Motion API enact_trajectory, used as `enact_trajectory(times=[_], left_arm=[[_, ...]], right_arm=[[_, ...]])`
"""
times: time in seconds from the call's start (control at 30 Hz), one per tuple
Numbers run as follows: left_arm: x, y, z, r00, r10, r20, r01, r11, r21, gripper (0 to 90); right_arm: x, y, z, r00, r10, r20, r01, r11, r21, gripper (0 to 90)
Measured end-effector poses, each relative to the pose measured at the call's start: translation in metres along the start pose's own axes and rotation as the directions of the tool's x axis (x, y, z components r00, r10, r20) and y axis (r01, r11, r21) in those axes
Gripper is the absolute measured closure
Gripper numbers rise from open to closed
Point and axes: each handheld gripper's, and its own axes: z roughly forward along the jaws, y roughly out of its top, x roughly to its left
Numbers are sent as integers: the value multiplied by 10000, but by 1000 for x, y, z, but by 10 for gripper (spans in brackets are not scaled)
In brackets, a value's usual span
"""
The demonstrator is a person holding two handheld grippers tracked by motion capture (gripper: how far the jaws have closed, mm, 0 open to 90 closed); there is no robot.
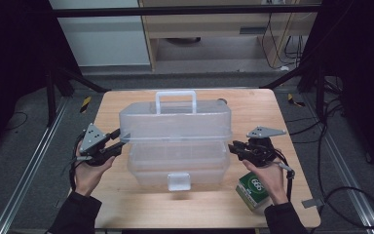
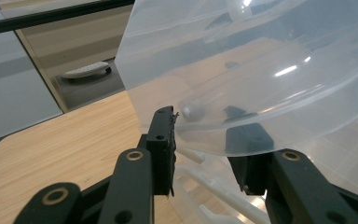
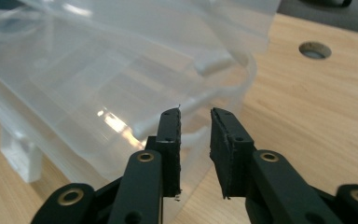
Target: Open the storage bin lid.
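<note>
A clear plastic storage box sits mid-table, its lid (image 1: 175, 122) with a white handle (image 1: 175, 100) raised above the base (image 1: 177, 163). My left gripper (image 1: 121, 140) is at the lid's left end. In the left gripper view the lid's rounded corner (image 2: 261, 60) lies between the jaws of my left gripper (image 2: 205, 126): one pad touches the rim from outside, and the other shows through the plastic underneath. At the box's right end, my right gripper (image 1: 232, 147) is open. In the right gripper view a narrow gap stands between the jaws of my right gripper (image 3: 195, 114), with the lid's edge (image 3: 121, 56) just beyond and nothing pinched.
A green and white carton (image 1: 253, 190) lies near the table's front right corner, under the right hand. The wooden table (image 1: 253, 105) has a round hole (image 3: 314, 49) past the box. A white latch (image 1: 178, 181) hangs at the base's front. Dark floor, rails and cables surround the table.
</note>
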Motion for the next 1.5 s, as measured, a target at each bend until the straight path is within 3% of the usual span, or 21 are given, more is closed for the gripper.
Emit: enact_trajectory(times=[0.37,0.53,1.03,1.2,1.5], left_arm=[[2,1,1,10000,-58,52,59,10000,-24,631],[4,2,2,9999,-161,51,161,9998,-84,634],[13,16,9,9993,-343,-127,337,9984,-460,658],[20,26,16,9991,-394,-179,379,9963,-777,668],[24,34,23,9973,-468,-561,430,9968,-677,701]], right_arm=[[2,-10,23,9999,139,-28,-136,9961,870,698],[2,-11,26,9989,378,-273,-350,9950,938,727],[4,-11,25,9955,942,-110,-924,9896,1106,740],[3,-11,25,9956,936,-95,-920,9897,1099,742],[4,-11,25,9954,952,-109,-934,9896,1093,740]])
